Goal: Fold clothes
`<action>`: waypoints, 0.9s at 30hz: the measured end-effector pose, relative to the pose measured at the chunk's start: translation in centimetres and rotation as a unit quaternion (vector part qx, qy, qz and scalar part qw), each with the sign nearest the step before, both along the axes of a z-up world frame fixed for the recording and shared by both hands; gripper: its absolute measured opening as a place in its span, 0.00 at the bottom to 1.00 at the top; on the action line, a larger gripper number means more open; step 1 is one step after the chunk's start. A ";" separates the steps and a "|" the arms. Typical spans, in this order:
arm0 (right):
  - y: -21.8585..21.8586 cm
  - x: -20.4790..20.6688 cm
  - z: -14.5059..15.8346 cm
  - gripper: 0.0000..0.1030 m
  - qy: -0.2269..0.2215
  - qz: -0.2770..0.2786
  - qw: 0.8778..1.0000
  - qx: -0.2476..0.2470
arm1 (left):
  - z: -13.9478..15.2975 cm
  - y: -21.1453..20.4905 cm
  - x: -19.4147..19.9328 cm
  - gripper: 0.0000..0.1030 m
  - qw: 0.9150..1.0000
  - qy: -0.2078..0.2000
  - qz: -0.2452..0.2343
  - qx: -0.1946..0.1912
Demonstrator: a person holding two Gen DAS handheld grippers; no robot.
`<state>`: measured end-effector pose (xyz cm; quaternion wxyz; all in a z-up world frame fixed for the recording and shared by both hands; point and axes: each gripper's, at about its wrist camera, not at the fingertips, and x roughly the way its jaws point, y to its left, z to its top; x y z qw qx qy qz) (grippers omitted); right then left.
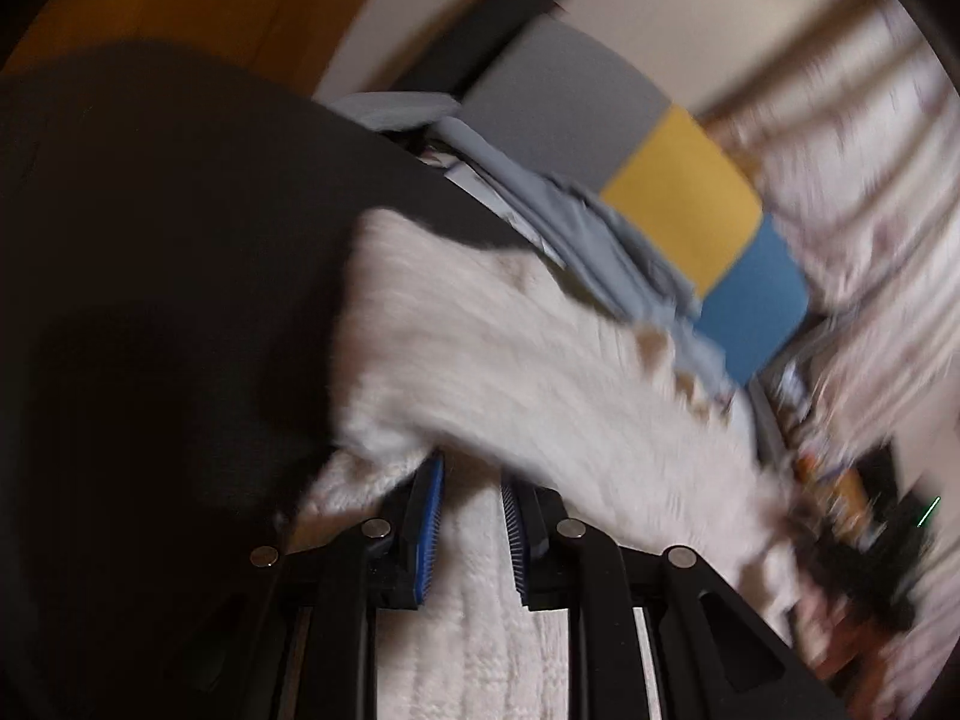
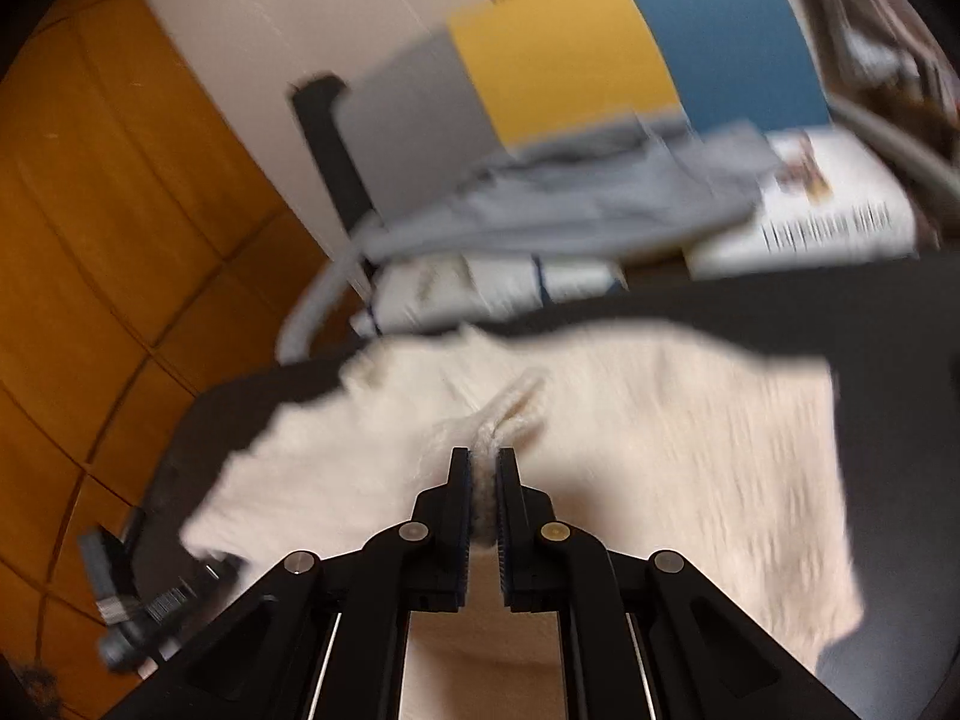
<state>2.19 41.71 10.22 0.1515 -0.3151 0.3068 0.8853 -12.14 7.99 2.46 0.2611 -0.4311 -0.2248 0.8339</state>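
Grippers left (image 1: 471, 483), right (image 2: 482, 459) | both clamp white knit garment (image 2: 660, 420) | black table (image 2: 888, 312)

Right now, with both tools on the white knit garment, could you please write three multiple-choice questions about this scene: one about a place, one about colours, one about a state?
1. Where does the white knit garment lie?
A. on the dark table
B. on the wooden floor
C. on a chair

2. Which colours has the panel behind the table?
A. red, green, white
B. grey, yellow, blue
C. pink, black, orange

3. How does the right tool stand?
A. wide open above the garment
B. closed on a fold of the garment
C. closed on a book

Answers:
1. A, as the dark surface shows around the garment's edges.
2. B, as the three blocks stand side by side in both views.
3. B, as a ridge of knit is pinched between its fingers; the left tool also has knit between its fingers.
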 end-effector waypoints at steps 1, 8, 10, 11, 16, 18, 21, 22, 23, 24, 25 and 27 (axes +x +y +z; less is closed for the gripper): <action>0.3 0.4 -1.3 0.07 -0.011 -0.005 1.000 -0.010 | -0.3 -0.8 0.0 0.18 1.000 -0.003 0.013 0.016; 1.7 1.8 -5.3 0.06 0.017 -0.025 0.999 -0.045 | -0.9 -3.1 0.0 0.18 0.996 -0.004 0.054 0.064; 2.0 2.0 -5.6 0.06 0.025 -0.025 0.998 -0.053 | -1.1 -3.1 -0.3 0.18 0.996 -0.011 0.054 0.067; 2.2 2.0 -5.9 0.05 0.031 -0.026 0.997 -0.060 | -1.1 -3.2 -0.5 0.18 0.996 -0.015 0.056 0.070; 2.0 2.3 -6.0 0.05 0.035 -0.027 0.997 -0.063 | -0.3 -4.4 -1.1 0.18 0.991 -0.002 0.086 0.098; 1.7 2.1 -5.7 0.05 0.027 -0.027 0.998 -0.057 | -1.3 -5.0 -1.0 0.17 0.989 -0.006 0.105 0.105; 1.1 1.9 -4.5 0.08 0.021 -0.018 0.999 -0.046 | -2.9 -6.3 -1.0 0.08 0.981 -0.028 0.138 0.134; 0.9 1.8 -3.9 0.08 0.025 -0.012 0.999 -0.044 | -3.1 -6.7 -1.0 0.08 0.979 -0.028 0.145 0.143; 0.7 1.8 -3.5 0.08 0.028 -0.007 0.999 -0.042 | -3.1 -6.6 -1.1 0.08 0.979 -0.027 0.143 0.142; 0.7 1.7 -3.4 0.08 0.025 -0.006 0.999 -0.039 | -3.1 -6.6 -1.2 0.08 0.980 -0.027 0.141 0.141; 0.8 1.6 -3.4 0.08 0.021 -0.007 0.999 -0.036 | -3.1 -6.5 -1.3 0.08 0.980 -0.028 0.138 0.140; 1.2 1.2 -5.0 0.07 -0.010 -0.015 0.999 -0.027 | -3.1 -6.5 -1.5 0.08 0.981 -0.035 0.134 0.136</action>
